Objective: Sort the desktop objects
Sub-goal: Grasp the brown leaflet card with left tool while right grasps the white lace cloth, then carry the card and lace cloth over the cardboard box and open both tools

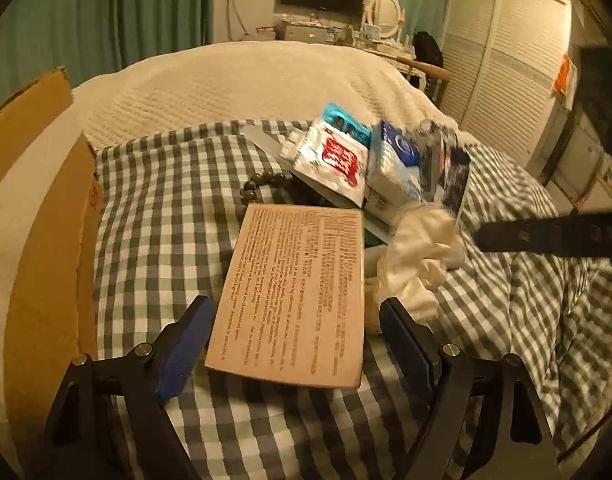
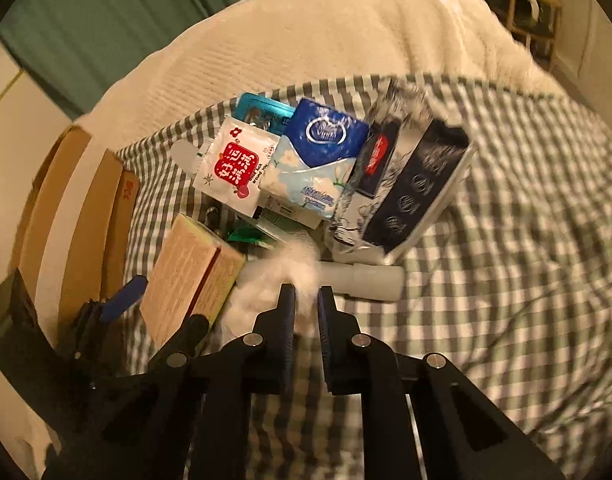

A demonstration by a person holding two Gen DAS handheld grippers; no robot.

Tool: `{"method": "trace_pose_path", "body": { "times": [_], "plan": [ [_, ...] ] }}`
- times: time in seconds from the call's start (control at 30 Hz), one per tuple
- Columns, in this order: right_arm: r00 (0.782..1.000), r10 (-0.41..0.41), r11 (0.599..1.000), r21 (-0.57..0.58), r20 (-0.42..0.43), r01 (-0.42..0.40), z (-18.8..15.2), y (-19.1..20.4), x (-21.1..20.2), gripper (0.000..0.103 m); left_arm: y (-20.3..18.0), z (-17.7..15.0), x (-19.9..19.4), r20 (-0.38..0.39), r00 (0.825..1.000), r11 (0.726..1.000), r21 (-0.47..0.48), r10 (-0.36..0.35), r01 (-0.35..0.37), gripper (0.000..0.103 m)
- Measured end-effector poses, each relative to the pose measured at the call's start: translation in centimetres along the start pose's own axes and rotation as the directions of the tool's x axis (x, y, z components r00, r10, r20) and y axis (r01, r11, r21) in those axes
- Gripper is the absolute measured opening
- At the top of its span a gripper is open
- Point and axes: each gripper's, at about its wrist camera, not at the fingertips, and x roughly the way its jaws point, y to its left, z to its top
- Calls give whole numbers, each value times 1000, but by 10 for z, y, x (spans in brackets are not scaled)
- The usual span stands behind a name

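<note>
A tan printed box [image 1: 298,296] lies on the checked cloth [image 1: 158,216] between the open fingers of my left gripper [image 1: 296,322], which is not touching it. It also shows in the right wrist view [image 2: 186,276]. My right gripper [image 2: 306,292] is shut on a white crumpled tissue [image 2: 282,272], seen too in the left wrist view [image 1: 417,256]. Behind lie a white packet with a red label [image 2: 234,168], a blue tissue pack [image 2: 317,152], a dark patterned pack [image 2: 409,184], a white tube [image 2: 365,280] and dark beads [image 1: 258,184].
A brown cardboard box [image 1: 46,256] stands at the left edge of the cloth. A cream blanket [image 1: 242,80] covers the bed behind. The right gripper's arm [image 1: 553,236] reaches in from the right. The left gripper's blue pad [image 2: 122,300] shows beside the tan box.
</note>
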Motion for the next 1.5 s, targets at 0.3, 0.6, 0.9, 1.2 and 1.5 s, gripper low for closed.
{"method": "trace_pose_path", "body": {
  "times": [0.3, 0.6, 0.9, 1.2, 1.5],
  "plan": [
    [999, 37, 999, -29, 35, -36, -3, -8, -21, 21, 20, -2, 7, -14, 999, 992, -124, -40, 38, 94],
    [995, 90, 984, 158, -43, -82, 5, -11, 51, 36, 1, -15, 35, -87, 996, 999, -17, 33, -34, 81],
    [998, 55, 998, 31, -7, -55, 8, 2, 29, 9, -5, -11, 0, -19, 1000, 998, -61, -14, 12, 80],
    [990, -80, 987, -129, 120, 95, 0, 44, -80, 9, -17, 10, -80, 148, 987, 994, -79, -57, 70, 80],
    [968, 0, 984, -170, 250, 44, 1, 96, -153, 9, 20, 29, -172, 297, 952, 985, -170, 71, -20, 80]
  ]
}}
